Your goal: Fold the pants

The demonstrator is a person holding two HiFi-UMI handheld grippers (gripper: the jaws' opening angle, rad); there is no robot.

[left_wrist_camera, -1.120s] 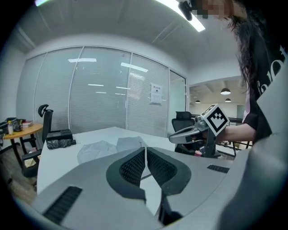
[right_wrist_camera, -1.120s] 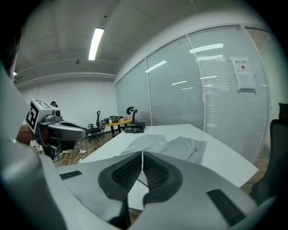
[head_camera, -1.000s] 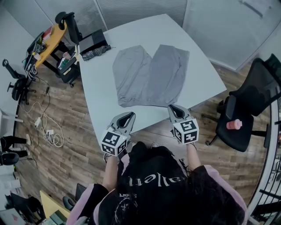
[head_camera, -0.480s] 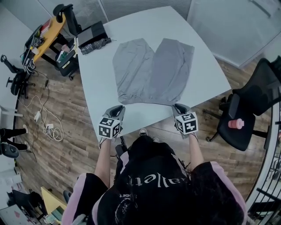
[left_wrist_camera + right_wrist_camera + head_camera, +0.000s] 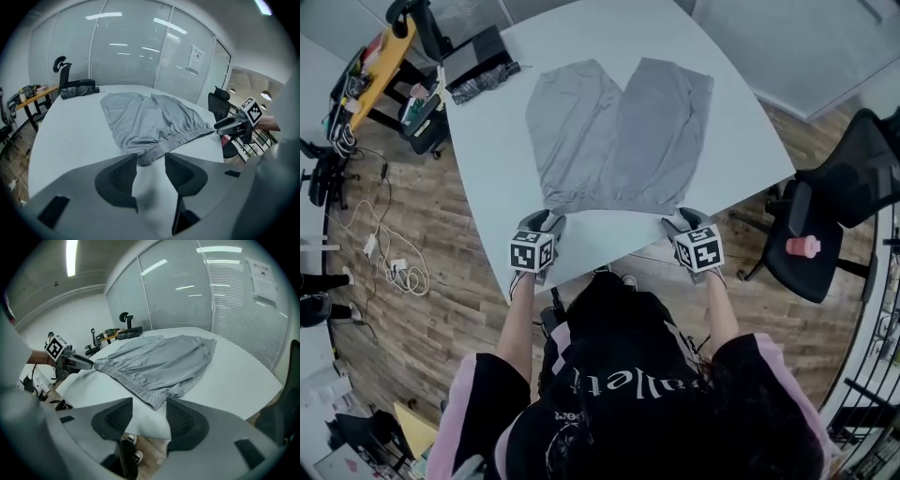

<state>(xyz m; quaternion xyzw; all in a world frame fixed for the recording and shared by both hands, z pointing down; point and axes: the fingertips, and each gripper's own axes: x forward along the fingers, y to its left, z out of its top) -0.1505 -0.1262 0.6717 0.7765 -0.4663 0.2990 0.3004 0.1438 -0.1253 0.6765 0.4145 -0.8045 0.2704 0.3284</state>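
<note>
Grey pants (image 5: 619,131) lie flat on the white table (image 5: 731,150), legs pointing away and the elastic waistband along the near edge. My left gripper (image 5: 547,222) is at the waistband's left corner, my right gripper (image 5: 679,219) at its right corner. In the left gripper view the left gripper (image 5: 150,161) has its jaws opening, with the waistband corner (image 5: 149,156) just between the tips and not pinched. In the right gripper view the right gripper (image 5: 149,406) has its jaws opening too, with the other corner (image 5: 156,401) at the tips, untouched by the pads.
A black office chair (image 5: 839,202) with a pink object (image 5: 803,247) on its seat stands right of the table. Dark items (image 5: 478,75) lie at the table's far left corner. A cluttered cart (image 5: 380,66) and floor cables (image 5: 394,272) are at the left.
Both grippers came down and forward from the table's near edge to the waistband corners. Their jaws were shut before and now stand apart.
</note>
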